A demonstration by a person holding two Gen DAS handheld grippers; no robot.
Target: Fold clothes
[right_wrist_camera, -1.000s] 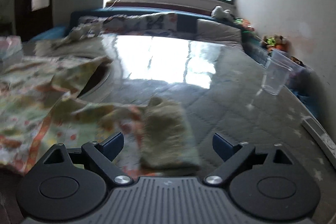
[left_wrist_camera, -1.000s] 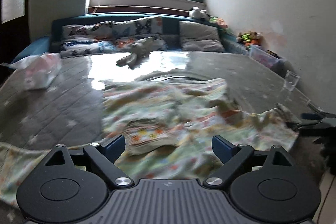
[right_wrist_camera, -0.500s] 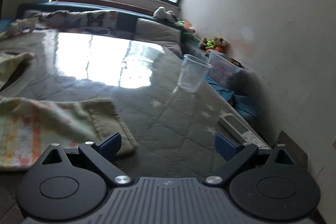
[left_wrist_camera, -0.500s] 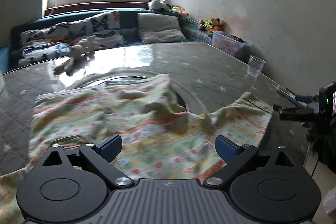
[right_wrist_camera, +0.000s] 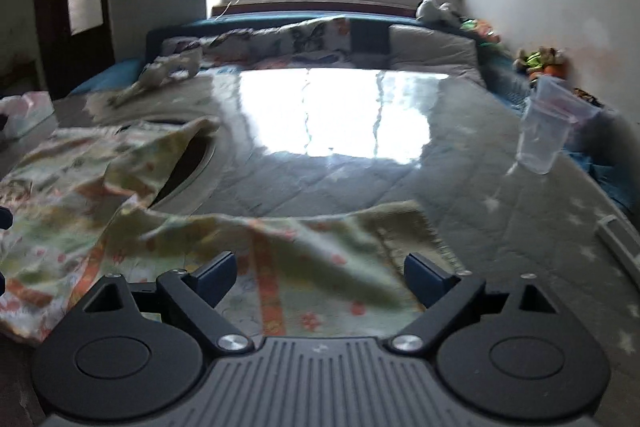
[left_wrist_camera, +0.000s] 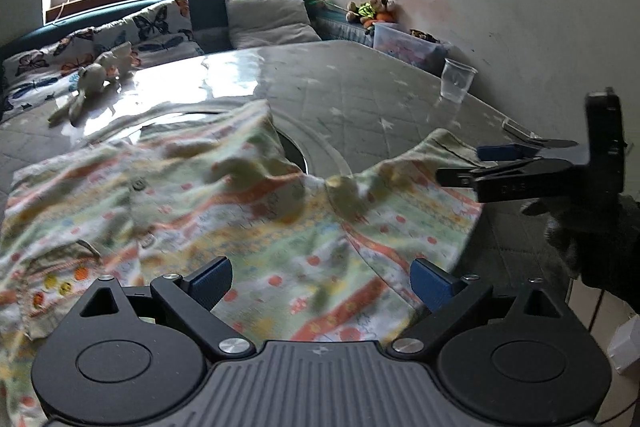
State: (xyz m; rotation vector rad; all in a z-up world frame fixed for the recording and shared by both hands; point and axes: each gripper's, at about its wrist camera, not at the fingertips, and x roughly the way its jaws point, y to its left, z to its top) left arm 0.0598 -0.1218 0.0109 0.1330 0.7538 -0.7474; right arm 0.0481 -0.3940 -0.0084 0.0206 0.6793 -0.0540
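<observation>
Two spread-jawed grippers frame the job: from the left wrist, the left gripper (left_wrist_camera: 320,281) hovers empty over a patterned garment (left_wrist_camera: 240,211) lying rumpled near the tabletop's (left_wrist_camera: 360,87) front edge, the right gripper (left_wrist_camera: 476,165) at its sleeve. From the right wrist, the right gripper (right_wrist_camera: 320,269) gapes over that sleeve (right_wrist_camera: 320,243), a plastic cup (right_wrist_camera: 544,131) by the right edge; folding appears barely begun.

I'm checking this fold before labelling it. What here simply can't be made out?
- Garment type and print: motion blur in both views; its near edge is hidden behind the left gripper body.
- Right gripper contact with the cloth: not discernible in either view.
- Plastic cup contents: blurred in the right wrist view, small in the left.
</observation>
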